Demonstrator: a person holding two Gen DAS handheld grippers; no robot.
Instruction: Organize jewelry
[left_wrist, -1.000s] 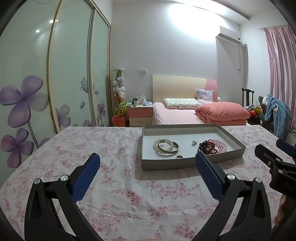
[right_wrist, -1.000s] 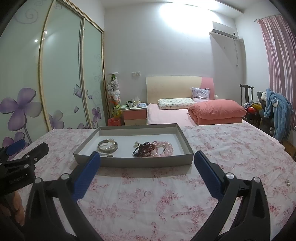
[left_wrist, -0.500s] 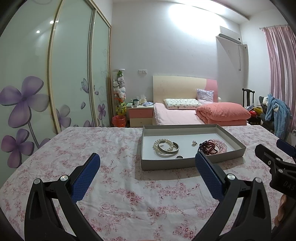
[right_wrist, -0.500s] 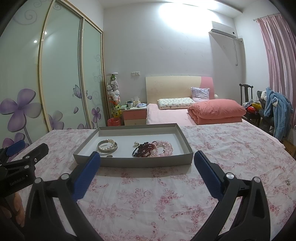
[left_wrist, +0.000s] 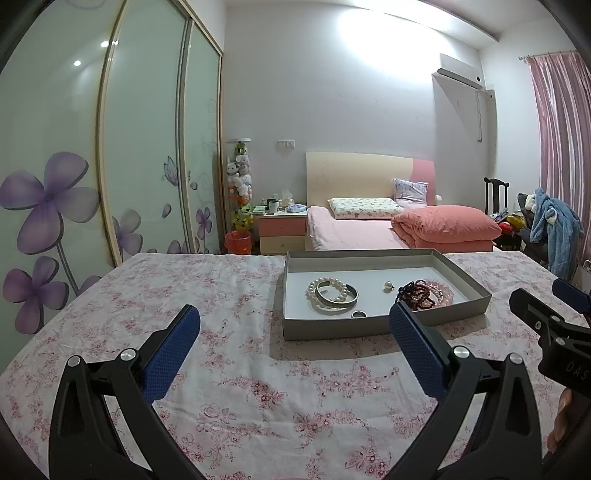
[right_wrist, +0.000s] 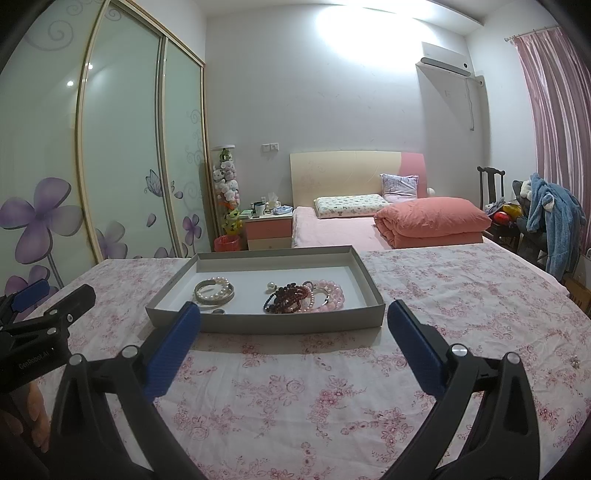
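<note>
both tools wide and empty, left tool (left_wrist: 293, 323), right tool (right_wrist: 293, 317). the tray (right_wrist: 184, 291) of jewelry sits toward the desk's far edge, dead ahead of the right tool (the nearer one, i'd say), its long side running crosswise.

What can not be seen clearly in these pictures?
- Small ring: right wrist view, left finger partly covers it.
- Tray near corner: left wrist view, right finger overlaps it.
- Tiny object on cloth: too small to identify.
</note>
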